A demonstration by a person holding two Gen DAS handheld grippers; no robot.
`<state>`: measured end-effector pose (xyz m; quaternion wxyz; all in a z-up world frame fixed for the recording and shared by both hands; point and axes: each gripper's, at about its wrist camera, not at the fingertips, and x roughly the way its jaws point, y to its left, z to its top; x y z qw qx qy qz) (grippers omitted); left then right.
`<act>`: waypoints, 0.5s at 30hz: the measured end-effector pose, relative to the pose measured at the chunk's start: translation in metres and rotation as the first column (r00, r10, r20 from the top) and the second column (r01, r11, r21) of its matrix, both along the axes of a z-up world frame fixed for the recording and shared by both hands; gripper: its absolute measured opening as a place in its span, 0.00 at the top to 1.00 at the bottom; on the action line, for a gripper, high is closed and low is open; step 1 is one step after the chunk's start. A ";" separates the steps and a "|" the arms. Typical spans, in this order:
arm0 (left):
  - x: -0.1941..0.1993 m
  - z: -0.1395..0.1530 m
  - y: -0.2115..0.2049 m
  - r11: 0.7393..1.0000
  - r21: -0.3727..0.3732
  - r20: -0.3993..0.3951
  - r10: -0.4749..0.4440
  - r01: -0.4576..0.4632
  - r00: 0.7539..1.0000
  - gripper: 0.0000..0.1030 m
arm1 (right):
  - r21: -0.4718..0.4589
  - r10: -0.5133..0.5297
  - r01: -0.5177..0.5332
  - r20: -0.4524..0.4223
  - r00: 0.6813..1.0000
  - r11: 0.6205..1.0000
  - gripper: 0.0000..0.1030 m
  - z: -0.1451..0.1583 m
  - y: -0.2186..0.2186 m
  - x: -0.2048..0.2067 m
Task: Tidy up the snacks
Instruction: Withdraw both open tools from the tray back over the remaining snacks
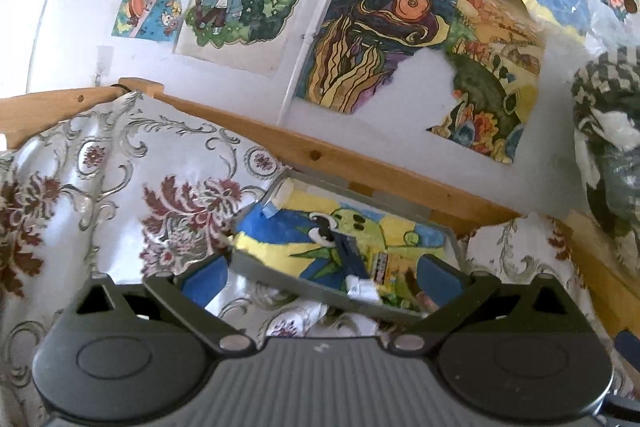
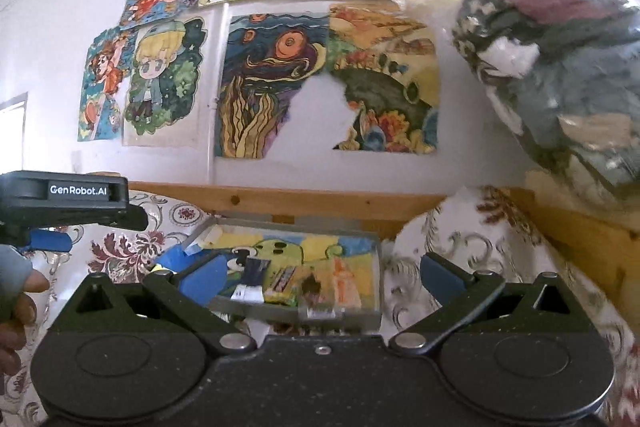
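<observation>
While both grippers hover with their blue-padded jaws spread wide and empty, the shallow grey tray lined with a colourful painted drawing (image 2: 362, 319) rests on the white floral-patterned cloth (image 1: 100, 187) just ahead of them. Inside it lie a dark blue snack packet with a white end (image 2: 252, 277), a yellow wrapped snack bar (image 2: 282, 285) touching it, and an orange packet (image 2: 342, 281) beside them. From the right wrist view, the left gripper (image 2: 48, 241) sits left of the tray; the right gripper (image 2: 320, 273) faces it
</observation>
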<state>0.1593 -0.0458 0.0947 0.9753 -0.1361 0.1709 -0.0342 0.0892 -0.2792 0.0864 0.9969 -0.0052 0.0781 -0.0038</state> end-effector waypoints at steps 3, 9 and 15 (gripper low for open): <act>-0.014 -0.006 0.002 1.000 0.027 0.006 0.004 -0.004 1.000 0.00 | 0.001 -0.007 0.007 0.002 1.000 1.000 0.01 -0.005 0.001 -0.013; -0.040 -0.020 0.007 0.998 0.065 0.002 0.000 0.000 1.000 0.00 | 0.009 -0.022 0.023 -0.006 1.000 1.000 0.01 -0.011 0.003 -0.030; -0.056 -0.037 0.014 0.997 0.080 -0.035 0.018 -0.016 0.999 0.00 | 0.003 -0.018 0.018 -0.057 0.998 1.000 0.01 -0.021 0.004 -0.040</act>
